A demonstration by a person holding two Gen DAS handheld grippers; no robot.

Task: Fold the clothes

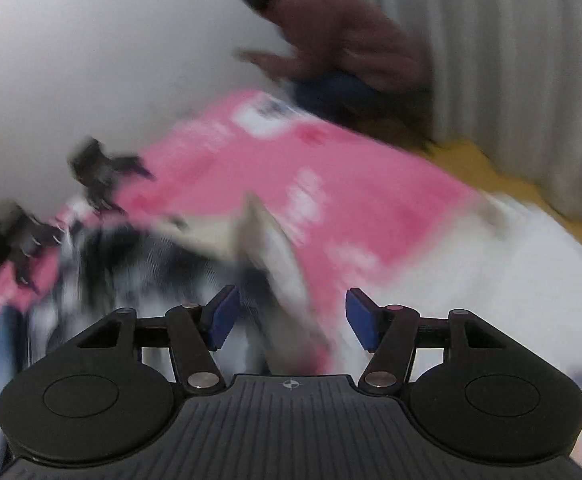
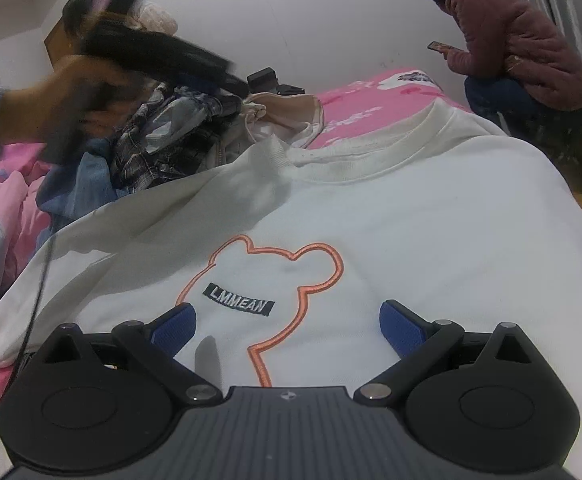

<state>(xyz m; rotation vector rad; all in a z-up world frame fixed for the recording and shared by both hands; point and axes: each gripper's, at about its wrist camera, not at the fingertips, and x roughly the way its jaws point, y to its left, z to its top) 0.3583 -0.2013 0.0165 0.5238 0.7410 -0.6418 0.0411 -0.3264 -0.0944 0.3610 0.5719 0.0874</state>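
Observation:
A white sweatshirt [image 2: 391, 208] with an orange bear outline and an "LMMEAN" label lies spread flat on the bed, collar at the far end. My right gripper [image 2: 287, 326] is open and empty, low over the bear print. My left gripper [image 1: 289, 316] is open and empty; its view is motion-blurred, over the sweatshirt's white edge [image 1: 491, 264] and the pink sheet [image 1: 291, 168]. In the right wrist view the left gripper [image 2: 163, 56] shows as a dark blur held up at the left, above the clothes pile.
A pile of other clothes [image 2: 171, 132], plaid, denim and beige, lies at the bed's far left. The bed has a pink sheet [image 2: 371, 100]. A person in a maroon jacket [image 2: 519, 40] crouches by the far right corner. A cable [image 2: 39, 280] hangs at the left.

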